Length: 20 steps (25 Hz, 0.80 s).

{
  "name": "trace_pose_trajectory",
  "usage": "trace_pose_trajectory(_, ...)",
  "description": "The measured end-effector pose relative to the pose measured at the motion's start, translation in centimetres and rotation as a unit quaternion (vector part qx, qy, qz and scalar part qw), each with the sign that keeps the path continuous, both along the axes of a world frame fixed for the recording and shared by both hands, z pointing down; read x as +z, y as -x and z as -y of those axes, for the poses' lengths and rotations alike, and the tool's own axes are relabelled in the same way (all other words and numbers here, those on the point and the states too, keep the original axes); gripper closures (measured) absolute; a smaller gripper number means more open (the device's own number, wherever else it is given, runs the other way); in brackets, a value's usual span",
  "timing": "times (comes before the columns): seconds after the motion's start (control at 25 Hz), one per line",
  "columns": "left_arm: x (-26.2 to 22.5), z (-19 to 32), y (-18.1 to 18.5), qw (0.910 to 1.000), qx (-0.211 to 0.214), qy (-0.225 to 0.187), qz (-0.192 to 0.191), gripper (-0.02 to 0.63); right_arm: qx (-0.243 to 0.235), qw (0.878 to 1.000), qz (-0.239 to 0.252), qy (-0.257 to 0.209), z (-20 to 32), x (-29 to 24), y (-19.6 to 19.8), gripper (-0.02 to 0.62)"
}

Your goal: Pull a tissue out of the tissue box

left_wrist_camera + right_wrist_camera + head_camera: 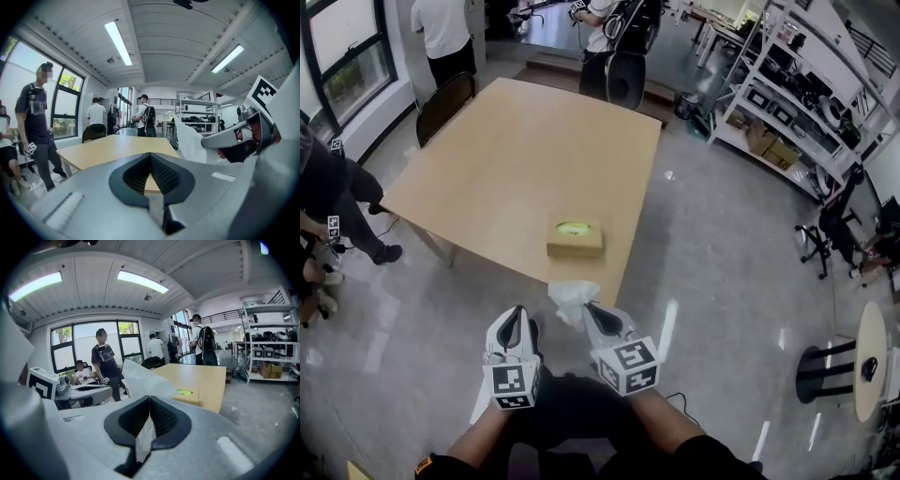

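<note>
While the right hand-held gripper [589, 311] pinches the tissue [570, 298] between pressed-together jaws, the left hand-held gripper [517, 314] sits just beside it with its jaws shut on nothing. Both are held over the floor [712, 244], just off the near edge of the worktop [516, 150].

A seated person [328, 202] is close to the worktop's left corner. A dark chair [445, 98] stands at the far left edge and a second chair [623, 75] at the far edge, with people [441, 33] standing beyond. Shelving [787, 103] lines the right wall, and a black stool [825, 370] stands well to the right. None of these lies between the grippers and the box [575, 237].

Apart from the box, the worktop is bare wood. The box sits near the near edge, toward the right corner, with open floor to its right and in front of it.

Its long axis runs along that near edge, left to right in the head view, and its oval slot faces up. The tissue hangs clear of the box, crumpled. It runs from the right jaws toward the worktop edge. In the right gripper view a strip of it [146, 437] shows between the pads and the rest [140, 378] fans up ahead of them, partly covering the left of the worktop.
</note>
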<state>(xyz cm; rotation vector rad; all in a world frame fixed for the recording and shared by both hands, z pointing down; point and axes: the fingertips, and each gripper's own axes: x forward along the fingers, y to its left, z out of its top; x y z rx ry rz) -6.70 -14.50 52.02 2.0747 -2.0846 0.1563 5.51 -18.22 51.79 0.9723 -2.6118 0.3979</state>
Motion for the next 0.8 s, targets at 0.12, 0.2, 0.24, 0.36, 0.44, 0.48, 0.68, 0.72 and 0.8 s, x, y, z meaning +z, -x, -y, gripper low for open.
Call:
trace_pose_trajectory(0.12,-1.0,-1.0,0.0,0.9999,-0.012,-0.010,-0.003,0.588,-0.011,1.000,-0.003,-0.002,-0.9,-0.4,0.0,0.595)
trace_pose_trajectory(0.2,-1.6,-1.3,0.2,0.9997,-0.017,-0.015,-0.001,0.588,-0.014,1.000,-0.002,-0.003,-1.2,-0.7,0.1,0.595)
trace_pose_trajectory(0.24,-1.8,-1.5,0.4,0.9996,-0.020,-0.018,0.001,0.588,-0.015,1.000,-0.002,-0.003,-1.4,-0.8,0.1,0.595)
trace_pose_trajectory(0.36,-2.2,-2.1,1.0,0.9993,-0.025,-0.027,0.004,0.588,-0.017,1.000,0.003,-0.005,-1.8,-1.2,0.3,0.595)
trace_pose_trajectory(0.44,-3.0,-2.3,1.5,0.9992,-0.027,-0.029,0.001,0.588,-0.015,1.000,0.009,-0.007,-1.8,-1.5,0.9,0.595)
trace_pose_trajectory(0.48,-3.0,-2.5,1.9,0.9992,-0.027,-0.030,0.000,0.588,-0.014,1.000,0.011,-0.008,-1.8,-1.6,1.2,0.595)
trace_pose_trajectory(0.68,-3.4,-3.8,3.6,0.9993,-0.017,-0.034,0.000,0.588,0.000,1.000,0.020,-0.008,-3.0,-2.0,2.9,0.595)
trace_pose_trajectory(0.72,-3.7,-4.2,4.1,0.9992,-0.015,-0.037,0.001,0.588,0.002,1.000,0.022,-0.010,-3.3,-2.1,3.3,0.595)
trace_pose_trajectory(0.8,-3.6,-5.4,5.2,0.9990,-0.009,-0.043,0.004,0.588,0.008,1.000,0.023,-0.011,-4.4,-2.3,4.2,0.595)
